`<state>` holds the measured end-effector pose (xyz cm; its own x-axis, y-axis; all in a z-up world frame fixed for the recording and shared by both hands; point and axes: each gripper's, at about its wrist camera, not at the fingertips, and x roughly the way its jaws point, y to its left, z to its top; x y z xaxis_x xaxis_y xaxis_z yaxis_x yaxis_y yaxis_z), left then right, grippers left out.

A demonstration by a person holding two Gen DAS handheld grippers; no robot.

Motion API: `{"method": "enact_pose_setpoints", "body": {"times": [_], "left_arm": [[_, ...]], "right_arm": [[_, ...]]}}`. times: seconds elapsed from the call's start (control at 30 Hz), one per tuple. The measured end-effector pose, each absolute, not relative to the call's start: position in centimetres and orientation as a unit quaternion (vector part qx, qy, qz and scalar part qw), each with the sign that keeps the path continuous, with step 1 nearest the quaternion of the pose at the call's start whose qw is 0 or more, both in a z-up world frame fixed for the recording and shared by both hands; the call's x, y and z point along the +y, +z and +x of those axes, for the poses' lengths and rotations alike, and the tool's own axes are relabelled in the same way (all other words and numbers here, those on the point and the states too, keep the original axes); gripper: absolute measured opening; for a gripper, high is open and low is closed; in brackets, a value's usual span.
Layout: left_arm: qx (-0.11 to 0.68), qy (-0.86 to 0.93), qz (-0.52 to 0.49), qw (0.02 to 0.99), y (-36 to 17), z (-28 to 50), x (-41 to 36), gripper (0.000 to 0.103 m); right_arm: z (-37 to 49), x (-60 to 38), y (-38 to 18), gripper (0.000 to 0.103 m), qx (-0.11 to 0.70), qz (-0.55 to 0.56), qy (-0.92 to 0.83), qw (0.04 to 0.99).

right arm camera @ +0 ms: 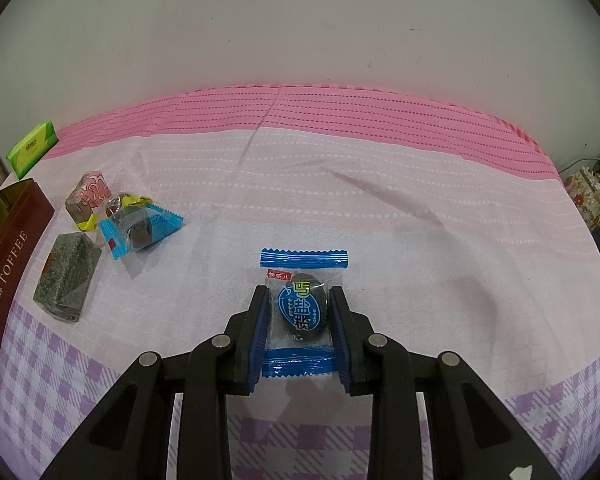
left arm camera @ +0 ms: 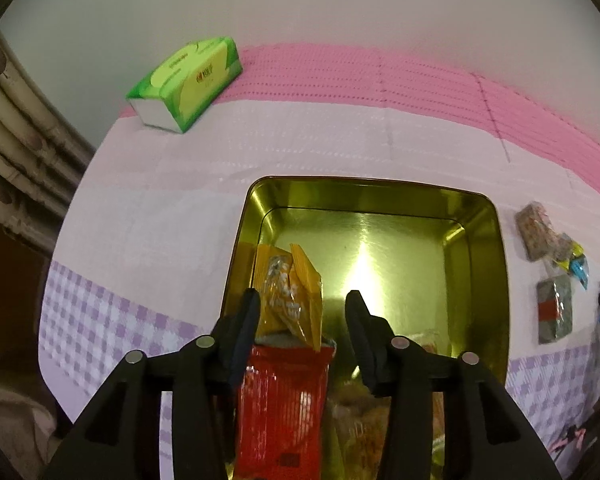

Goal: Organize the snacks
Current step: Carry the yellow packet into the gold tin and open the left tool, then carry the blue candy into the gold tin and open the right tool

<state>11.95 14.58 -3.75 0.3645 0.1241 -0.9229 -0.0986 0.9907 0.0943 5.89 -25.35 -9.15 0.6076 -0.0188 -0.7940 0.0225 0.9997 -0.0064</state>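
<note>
A plain off-white wall (right arm camera: 300, 32) rises behind the table, marked with a few small dark specks. The table is covered by a cloth (right arm camera: 380, 208) with a bright pink ribbed band along the far edge, a pale pink middle stitched with white dotted lines, and a lilac-and-white check along the near edge; soft creases run across it. At the far left corner of the cloth lies a green tissue box (left arm camera: 186, 80). Beyond the left edge stand beige pipes (left arm camera: 16, 120). At the far right edge sits a floral-patterned object (right arm camera: 586, 196), too distorted to identify.
</note>
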Motion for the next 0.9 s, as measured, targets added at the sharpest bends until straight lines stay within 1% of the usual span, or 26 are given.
{"method": "enact_pose_setpoints", "body": {"times": [0.5, 0.67, 0.9], "left_arm": [[0.511, 0.089, 0.028, 0.855, -1.9, 6.1, 15.3, 0.048], [0.492, 0.113, 0.018, 0.863, -1.4, 4.6, 16.3, 0.048], [0.481, 0.13, -0.005, 0.867, -1.4, 2.9, 17.9, 0.049]], "right_arm": [[6.7, -25.5, -8.9, 0.028, 0.466, -0.002, -0.012, 0.885], [7.3, -25.8, -8.8, 0.035, 0.482, 0.001, -0.016, 0.876], [8.1, -26.1, -8.8, 0.036, 0.505, 0.002, -0.018, 0.863]]}}
